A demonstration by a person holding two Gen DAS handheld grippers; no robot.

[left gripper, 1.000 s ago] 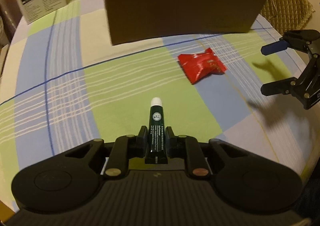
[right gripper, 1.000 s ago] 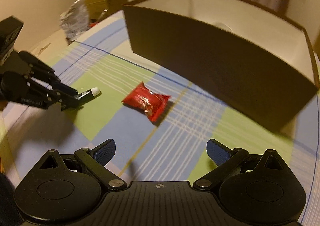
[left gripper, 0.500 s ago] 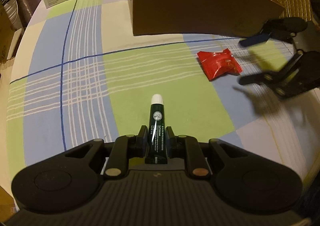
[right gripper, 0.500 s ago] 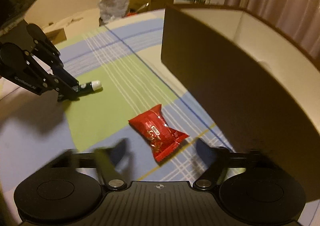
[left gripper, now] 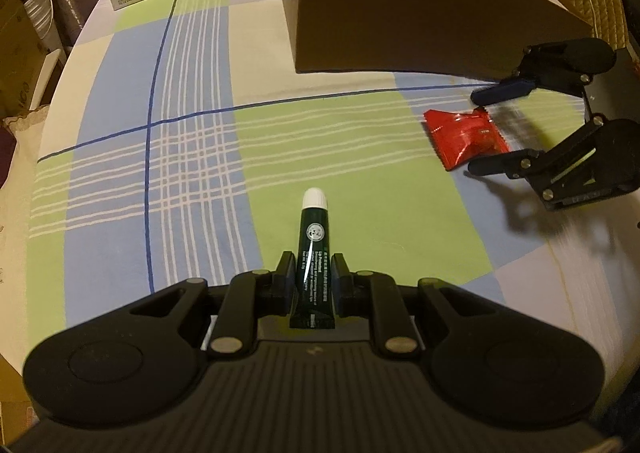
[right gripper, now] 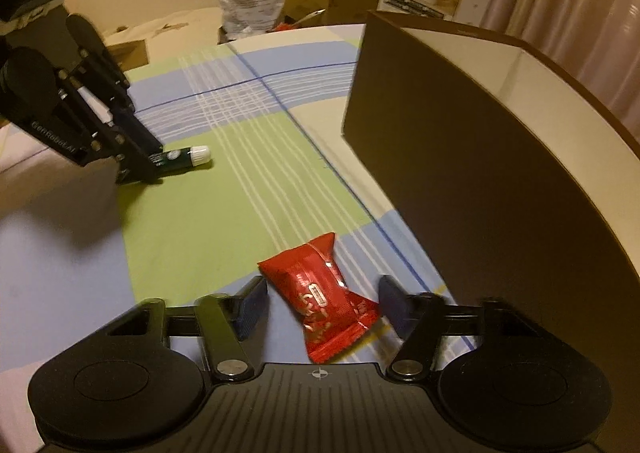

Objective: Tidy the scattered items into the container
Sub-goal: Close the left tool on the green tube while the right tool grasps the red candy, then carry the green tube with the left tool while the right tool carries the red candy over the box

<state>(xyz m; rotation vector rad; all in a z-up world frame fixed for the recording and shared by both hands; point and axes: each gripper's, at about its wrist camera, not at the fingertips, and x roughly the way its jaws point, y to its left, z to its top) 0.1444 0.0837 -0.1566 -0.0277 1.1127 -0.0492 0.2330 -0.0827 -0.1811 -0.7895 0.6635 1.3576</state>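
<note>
A: Left wrist view first. What has the left gripper (left gripper: 312,277) got?

B: Its fingers are closed on the dark green tube (left gripper: 313,253), clamped near the crimped tail, with the white cap pointing forward beyond the fingertips, low over the checked tabletop (left gripper: 192,157). The brown container (left gripper: 420,21) stands well ahead and to the right of the fingers.

A: How will the tube handle?

B: Light and soft-walled, I'd judge, so the flat tail end is the safe place to squeeze.

A: And the right wrist view?

B: The right gripper (right gripper: 320,303) is spread wide, holding nothing. The red packet (right gripper: 320,297) lies flat on the tabletop between the two fingers, touching neither as far as I can tell. The container wall rises just right of the right finger.

A: Any trouble with the packet?

B: It looks like crinkly, slick foil, light and puffy. Pinching across its middle should hold better than the sealed ends.
</note>
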